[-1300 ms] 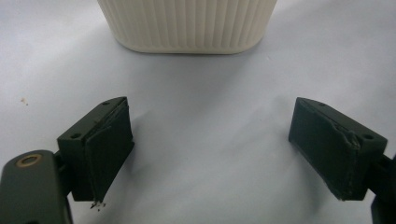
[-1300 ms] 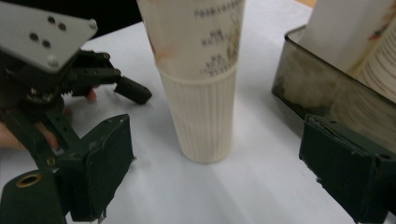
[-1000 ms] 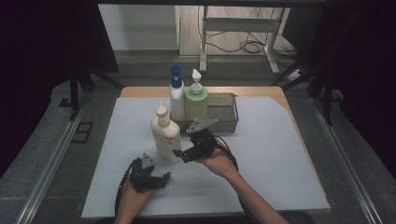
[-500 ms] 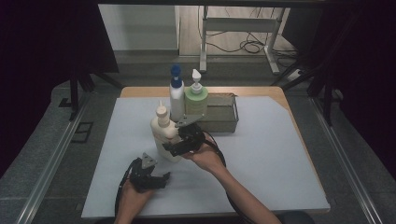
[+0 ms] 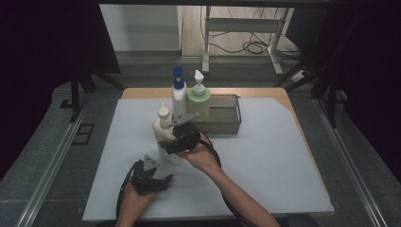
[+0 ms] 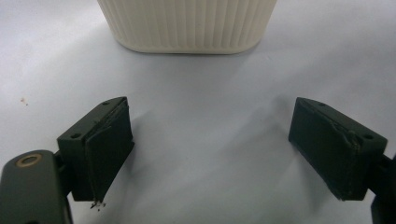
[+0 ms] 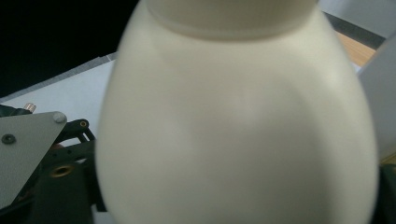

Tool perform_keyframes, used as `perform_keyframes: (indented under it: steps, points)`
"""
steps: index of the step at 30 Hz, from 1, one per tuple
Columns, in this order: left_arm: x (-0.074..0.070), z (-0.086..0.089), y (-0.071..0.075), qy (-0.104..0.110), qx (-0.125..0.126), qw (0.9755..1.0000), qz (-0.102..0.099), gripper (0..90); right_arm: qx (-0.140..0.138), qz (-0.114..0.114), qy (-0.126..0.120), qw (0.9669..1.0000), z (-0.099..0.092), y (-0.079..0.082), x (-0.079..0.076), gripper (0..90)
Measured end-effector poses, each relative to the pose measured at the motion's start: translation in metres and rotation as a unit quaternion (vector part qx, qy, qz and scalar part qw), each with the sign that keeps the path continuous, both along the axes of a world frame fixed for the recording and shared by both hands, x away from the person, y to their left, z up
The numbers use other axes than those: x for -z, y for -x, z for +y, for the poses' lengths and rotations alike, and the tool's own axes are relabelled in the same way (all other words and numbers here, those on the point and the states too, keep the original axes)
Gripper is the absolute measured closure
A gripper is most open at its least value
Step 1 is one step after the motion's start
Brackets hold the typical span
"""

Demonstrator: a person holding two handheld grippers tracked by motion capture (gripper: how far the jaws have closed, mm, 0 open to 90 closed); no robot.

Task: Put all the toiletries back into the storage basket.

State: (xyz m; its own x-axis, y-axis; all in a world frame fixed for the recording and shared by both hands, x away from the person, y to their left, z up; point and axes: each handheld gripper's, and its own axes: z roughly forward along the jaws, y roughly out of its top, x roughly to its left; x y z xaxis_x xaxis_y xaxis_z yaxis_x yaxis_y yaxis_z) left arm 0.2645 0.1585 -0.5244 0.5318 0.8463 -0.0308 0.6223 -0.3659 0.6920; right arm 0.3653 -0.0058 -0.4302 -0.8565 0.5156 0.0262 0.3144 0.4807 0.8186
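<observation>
The left gripper (image 5: 150, 178) rested on the white mat (image 5: 265, 156) at about seven o'clock, jaws spread wide with nothing between them. Just beyond it, toward twelve, stood the cream bottle (image 5: 164, 135). At the bottle's three o'clock side the right gripper (image 5: 176, 142) had its jaws around the body, just closing; whether the pads pressed it could not be told.

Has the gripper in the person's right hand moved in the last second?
Yes. The right gripper has slid leftward, away from the metal tray, up to the cream bottle. Its jaws have just been closing, with the bottle between them.
</observation>
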Motion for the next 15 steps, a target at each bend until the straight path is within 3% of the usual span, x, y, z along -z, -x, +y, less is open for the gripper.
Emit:
perform_keyframes:
  steps: [4,15]
  points:
    - [0.0000,0.0000,-0.0001,0.000,0.001,1.0000,0.000,13.2,0.001,0.000,-0.005,1.0000,0.0017,0.0013,-0.0036,36.3]
    - [0.0000,0.0001,-0.0002,0.001,0.001,1.0000,0.000,13.2,-0.013,-0.005,0.020,0.9997,0.0007,0.0046,-0.0093,38.5]
